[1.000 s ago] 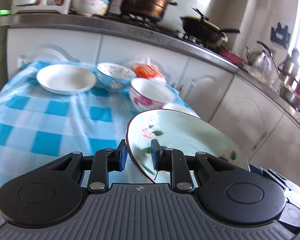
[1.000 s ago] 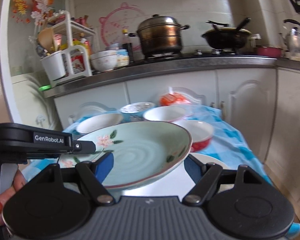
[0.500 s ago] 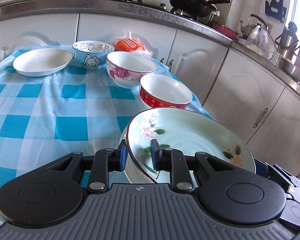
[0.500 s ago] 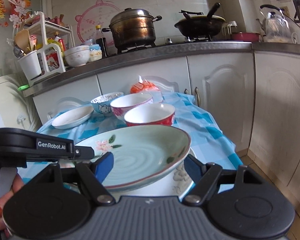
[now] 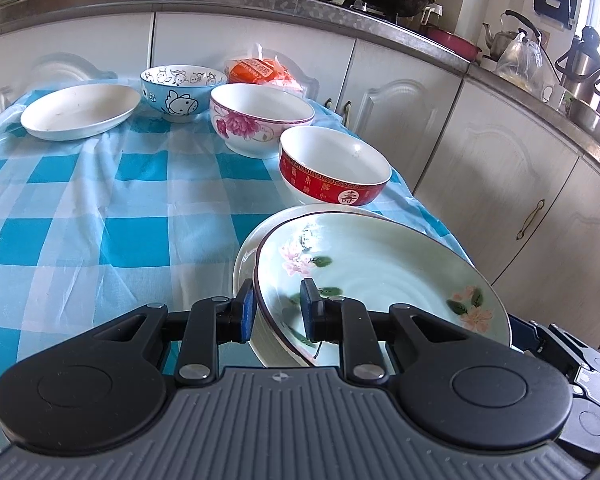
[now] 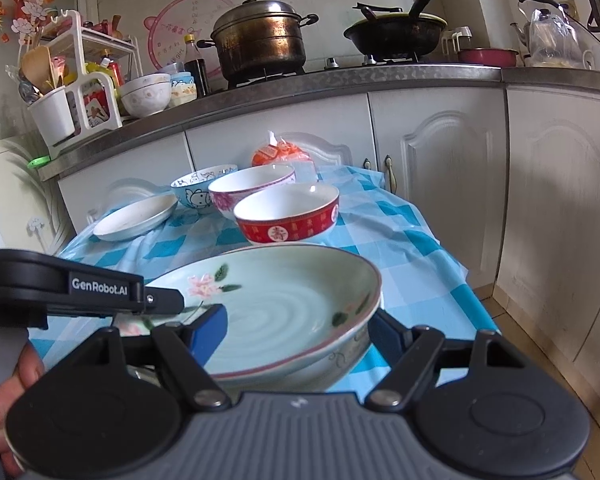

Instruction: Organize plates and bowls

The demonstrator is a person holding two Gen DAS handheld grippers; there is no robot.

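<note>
A pale green plate with pink flowers (image 5: 380, 272) (image 6: 284, 312) hangs tilted over a white plate (image 5: 244, 264) at the near right of the table. My left gripper (image 5: 278, 310) is shut on the green plate's near rim; from the right wrist view its black arm (image 6: 80, 288) reaches in from the left. My right gripper (image 6: 296, 328) stands open by the plate's other edge, pinching nothing. Behind stand a red bowl (image 5: 336, 172), a pink-flowered bowl (image 5: 260, 120), a blue cartoon bowl (image 5: 180, 92) and a white shallow plate (image 5: 80, 110).
A blue-checked cloth (image 5: 100, 220) covers the table, which ends at the right beside white cabinets (image 5: 500, 160). An orange packet (image 5: 260, 72) lies at the back. The counter holds a pot (image 6: 260, 40), a wok (image 6: 396, 32) and a rack (image 6: 80, 80). A hand (image 6: 4, 392) shows at lower left.
Both grippers have sunk toward the table with the green plate, which now hangs low over the white plate. The left gripper's hold on the rim is unchanged.
</note>
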